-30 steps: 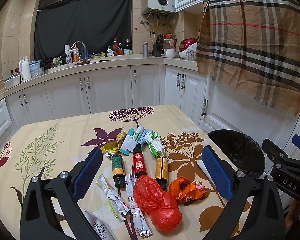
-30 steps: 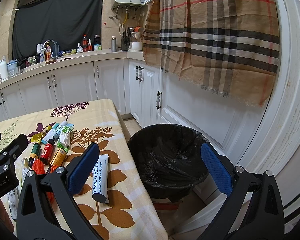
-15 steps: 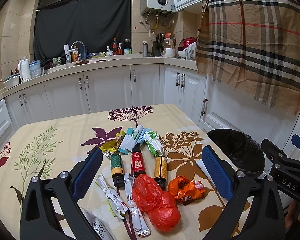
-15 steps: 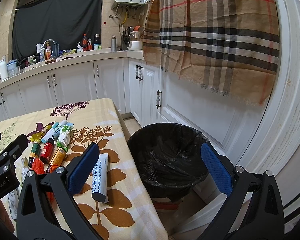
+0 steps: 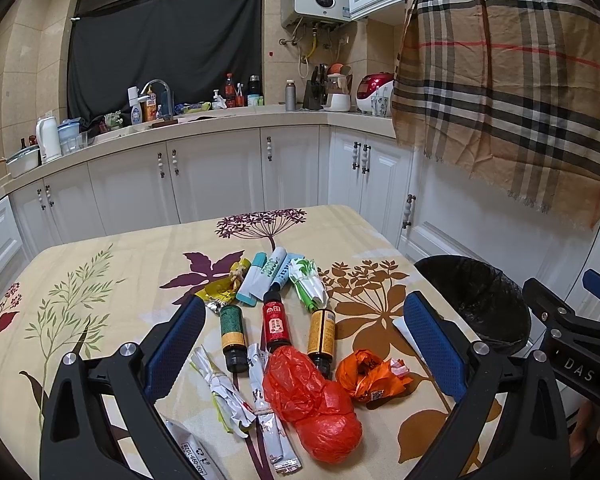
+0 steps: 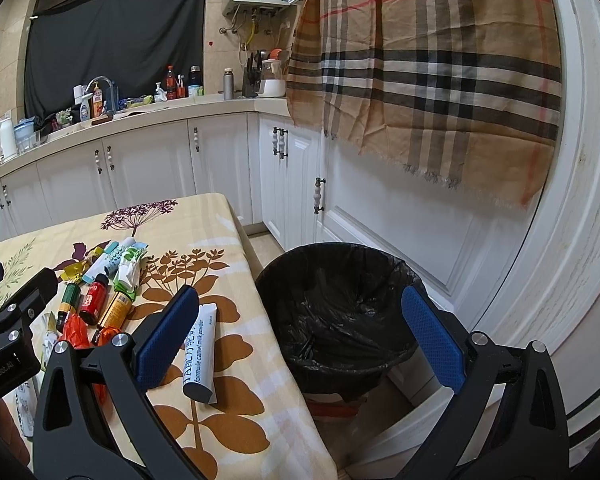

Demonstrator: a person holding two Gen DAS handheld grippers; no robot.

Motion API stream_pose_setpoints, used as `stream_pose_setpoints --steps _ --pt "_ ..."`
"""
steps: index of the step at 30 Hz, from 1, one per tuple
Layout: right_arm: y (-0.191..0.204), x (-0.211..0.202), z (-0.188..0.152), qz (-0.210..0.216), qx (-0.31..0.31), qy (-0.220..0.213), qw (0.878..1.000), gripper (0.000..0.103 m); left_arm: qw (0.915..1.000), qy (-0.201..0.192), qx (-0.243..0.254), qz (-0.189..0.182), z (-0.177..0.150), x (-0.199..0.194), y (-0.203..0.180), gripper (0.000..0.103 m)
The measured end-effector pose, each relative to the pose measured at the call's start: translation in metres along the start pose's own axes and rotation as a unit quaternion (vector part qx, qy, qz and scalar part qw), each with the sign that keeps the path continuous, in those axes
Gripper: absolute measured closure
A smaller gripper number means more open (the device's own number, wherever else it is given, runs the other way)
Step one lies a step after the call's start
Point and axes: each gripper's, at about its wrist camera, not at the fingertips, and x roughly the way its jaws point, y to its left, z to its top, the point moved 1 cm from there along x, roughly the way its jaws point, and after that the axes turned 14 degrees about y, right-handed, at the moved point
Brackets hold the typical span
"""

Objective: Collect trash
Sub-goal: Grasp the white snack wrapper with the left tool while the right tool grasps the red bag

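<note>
Kitchen, floral-cloth desk with bin at right edge. Collection not begun: liner looks empty, all trash still out. Bottles, sachets, red bag, orange bag, white tube clustered near. Left gripper and right gripper: jaws spread wide, holding nothing.

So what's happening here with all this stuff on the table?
A person is clearing trash with a handheld gripper in each hand, and nothing has been picked up yet. The left gripper hangs open over a pile of small bottles, wrappers and a red plastic bag on the floral tablecloth. The right gripper is open too, with a white tube by the table edge and the black-lined bin ahead of it.
</note>
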Motion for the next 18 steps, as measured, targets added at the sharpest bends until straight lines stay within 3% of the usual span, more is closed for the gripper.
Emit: stream_pose_setpoints --steps 8,18 --pt "0.012 0.008 -0.007 0.016 -0.006 0.013 1.0 0.004 0.9999 0.012 -0.004 0.004 -0.005 0.0 0.012 0.006" --pt "0.038 0.016 -0.012 0.043 -0.031 0.027 0.998 0.004 0.9975 0.046 -0.04 0.037 -0.024 -0.003 0.061 0.007"
